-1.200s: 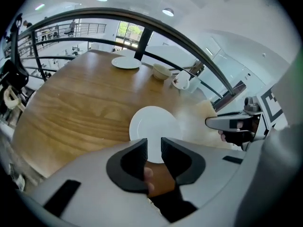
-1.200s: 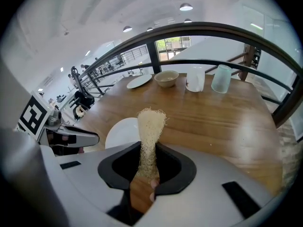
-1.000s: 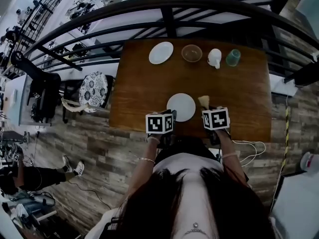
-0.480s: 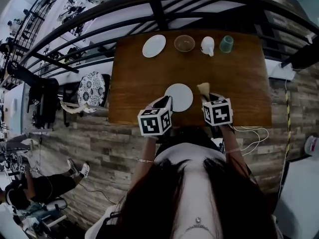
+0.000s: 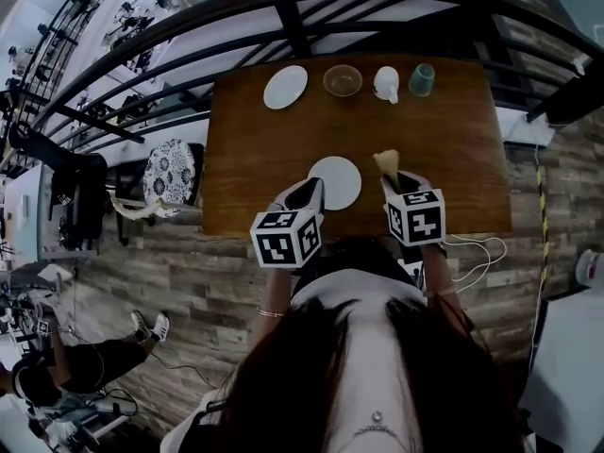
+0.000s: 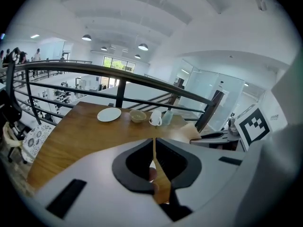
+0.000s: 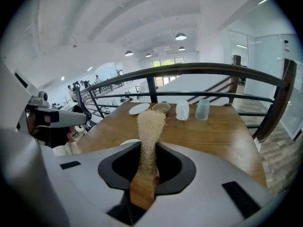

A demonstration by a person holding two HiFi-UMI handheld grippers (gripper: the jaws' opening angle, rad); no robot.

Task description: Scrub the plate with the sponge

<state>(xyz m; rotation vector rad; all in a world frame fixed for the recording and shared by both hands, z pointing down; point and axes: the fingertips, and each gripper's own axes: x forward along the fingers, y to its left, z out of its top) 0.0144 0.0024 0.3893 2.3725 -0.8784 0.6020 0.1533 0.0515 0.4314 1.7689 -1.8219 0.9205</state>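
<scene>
Honestly, there's no writing, brand or number anywhere here that I can actually read. Closest thing is the black-and-white square marker patterns on the left cube [image 5: 286, 237] and the right cube [image 5: 415, 217], and those are just blocky codes, not letters or digits. Anything off in the background is too small and blurry to make out.

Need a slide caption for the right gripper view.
Right gripper shut on a loofah sponge, facing a wooden table with plate, bowl, cup and glass lined up by the railing.
</scene>
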